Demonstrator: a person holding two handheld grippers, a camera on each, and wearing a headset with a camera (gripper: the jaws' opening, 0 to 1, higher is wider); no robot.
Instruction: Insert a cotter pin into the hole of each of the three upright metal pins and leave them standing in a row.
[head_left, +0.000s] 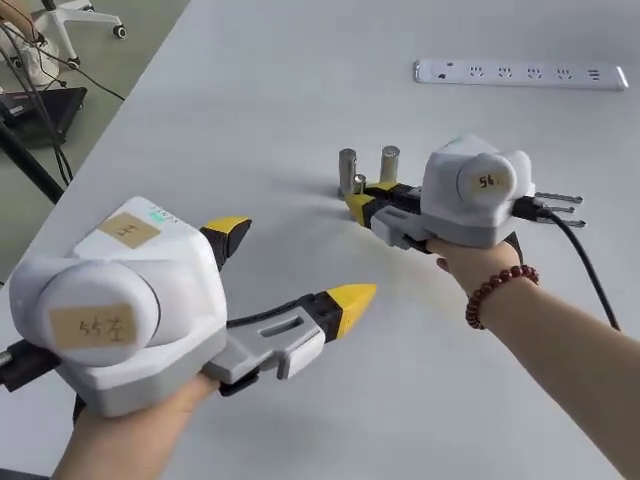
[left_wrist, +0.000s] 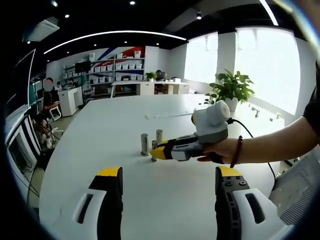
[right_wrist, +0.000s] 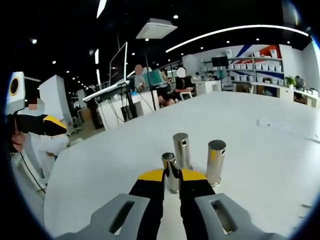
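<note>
- table: white top, the work sits at the right jaws' tips.
- left gripper: jaws wide apart with nothing between them, well short of the pins (idle).
- right gripper: jaws clamped on the short pin, which stands upright.
- tall pin: just beyond the tips, straight ahead.
- second tall pin: just beyond the tips, off to the side.
- thin metal pieces: behind the right gripper's body, likely the cotter pins.
- step, as I read it: steady the short pin. Keep it vertical with its hole facing the left jaws, and don't nudge the neighbours.
</note>
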